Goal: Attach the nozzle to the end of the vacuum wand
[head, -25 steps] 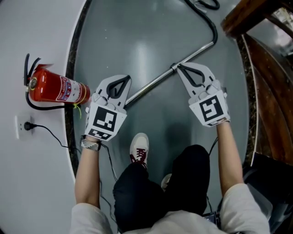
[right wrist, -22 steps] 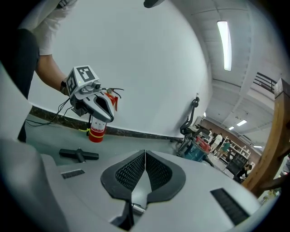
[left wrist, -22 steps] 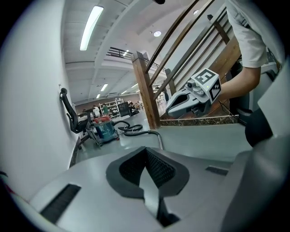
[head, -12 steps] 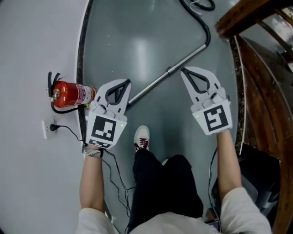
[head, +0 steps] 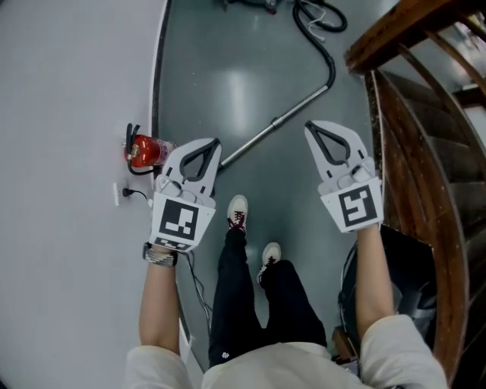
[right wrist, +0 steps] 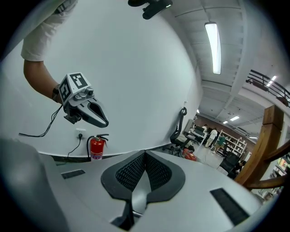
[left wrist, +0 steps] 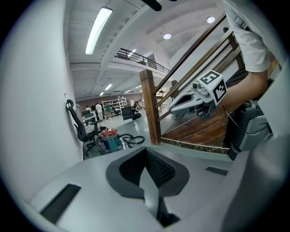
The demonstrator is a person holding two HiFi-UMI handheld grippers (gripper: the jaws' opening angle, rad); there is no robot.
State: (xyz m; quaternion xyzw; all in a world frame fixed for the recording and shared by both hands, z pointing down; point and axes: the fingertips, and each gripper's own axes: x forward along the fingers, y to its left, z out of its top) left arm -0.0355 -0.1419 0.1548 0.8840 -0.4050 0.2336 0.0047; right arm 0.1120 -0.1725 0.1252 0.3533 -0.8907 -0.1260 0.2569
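The metal vacuum wand (head: 277, 120) lies slanted on the grey floor, far below both grippers. Its far end joins a black hose (head: 331, 62) that runs to the canister (head: 247, 4) at the top edge. Its near end is hidden behind my left gripper (head: 216, 143). That gripper is shut and holds nothing, as the left gripper view (left wrist: 146, 152) confirms. My right gripper (head: 310, 124) is also shut and holds nothing, which the right gripper view (right wrist: 145, 154) bears out. Both are held up at the same height, pointing forward, one on each side of the wand. I see no nozzle.
A red fire extinguisher (head: 147, 150) and a wall socket (head: 119, 194) with a plugged cable stand at the curved white wall on the left. A wooden staircase (head: 414, 114) rises on the right. The person's shoes (head: 238, 209) stand between the grippers. An office chair (left wrist: 81, 127) stands beside the canister (left wrist: 110, 139).
Both grippers and the camera have risen together, so the floor, wand and extinguisher look smaller and farther away. The person's legs have straightened. The wand stays on the floor.
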